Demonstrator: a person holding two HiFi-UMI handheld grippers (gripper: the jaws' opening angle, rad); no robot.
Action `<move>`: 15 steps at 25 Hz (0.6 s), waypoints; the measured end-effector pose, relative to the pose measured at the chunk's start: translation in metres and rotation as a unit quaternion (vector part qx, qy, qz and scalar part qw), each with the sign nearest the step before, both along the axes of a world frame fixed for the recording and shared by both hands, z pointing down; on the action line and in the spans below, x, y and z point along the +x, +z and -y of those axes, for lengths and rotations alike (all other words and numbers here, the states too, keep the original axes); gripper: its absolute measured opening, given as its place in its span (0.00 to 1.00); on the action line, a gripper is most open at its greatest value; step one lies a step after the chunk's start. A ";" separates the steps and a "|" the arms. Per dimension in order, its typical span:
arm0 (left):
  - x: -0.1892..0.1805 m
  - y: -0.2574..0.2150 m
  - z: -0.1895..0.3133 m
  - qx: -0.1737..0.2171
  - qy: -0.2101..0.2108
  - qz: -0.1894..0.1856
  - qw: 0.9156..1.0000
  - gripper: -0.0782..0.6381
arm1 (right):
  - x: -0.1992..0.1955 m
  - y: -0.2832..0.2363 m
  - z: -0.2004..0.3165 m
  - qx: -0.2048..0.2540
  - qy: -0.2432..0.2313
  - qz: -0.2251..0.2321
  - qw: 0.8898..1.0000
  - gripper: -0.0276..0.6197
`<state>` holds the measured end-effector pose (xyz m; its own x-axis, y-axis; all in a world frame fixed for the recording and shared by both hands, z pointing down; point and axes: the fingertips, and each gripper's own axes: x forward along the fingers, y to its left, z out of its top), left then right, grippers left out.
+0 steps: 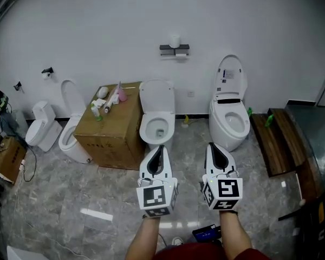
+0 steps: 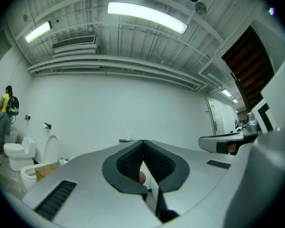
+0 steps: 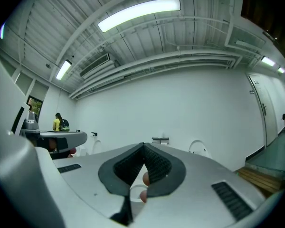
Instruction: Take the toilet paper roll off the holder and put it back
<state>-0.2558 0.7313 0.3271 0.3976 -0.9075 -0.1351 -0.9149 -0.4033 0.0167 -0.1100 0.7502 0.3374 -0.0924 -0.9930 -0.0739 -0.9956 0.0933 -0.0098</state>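
The white toilet paper roll [image 1: 175,41] stands on top of a dark wall holder [image 1: 174,50], high on the white wall above the middle toilet. The holder also shows small in the right gripper view [image 3: 160,139], straight ahead beyond the jaw tips. Both grippers are held low and side by side, far from the wall. My left gripper [image 1: 158,148] points at the middle toilet, its jaws closed tip to tip with nothing in them [image 2: 143,141]. My right gripper [image 1: 214,147] is likewise shut and empty [image 3: 143,145].
Three toilets line the wall: a middle one [image 1: 156,124], a right one with its lid up [image 1: 230,118], and a left one [image 1: 70,134]. A cardboard box [image 1: 111,129] carries several bottles. Wooden planks [image 1: 279,140] lie at the right. A person in yellow [image 2: 7,109] stands far left.
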 end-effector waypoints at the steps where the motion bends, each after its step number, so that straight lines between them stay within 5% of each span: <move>1: 0.001 0.001 0.004 -0.001 0.003 0.000 1.000 0.13 | 0.002 0.001 0.003 -0.002 0.002 0.003 1.000 0.07; 15: 0.056 0.008 0.136 -0.002 0.004 0.000 1.000 0.13 | 0.057 0.004 0.136 0.014 -0.007 0.028 0.999 0.07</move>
<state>-0.1996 0.5953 0.3354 0.4042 -0.9053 -0.1310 -0.9120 -0.4097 0.0176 -0.0534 0.6144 0.3411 -0.1014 -0.9891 -0.1065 -0.9922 0.1084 -0.0621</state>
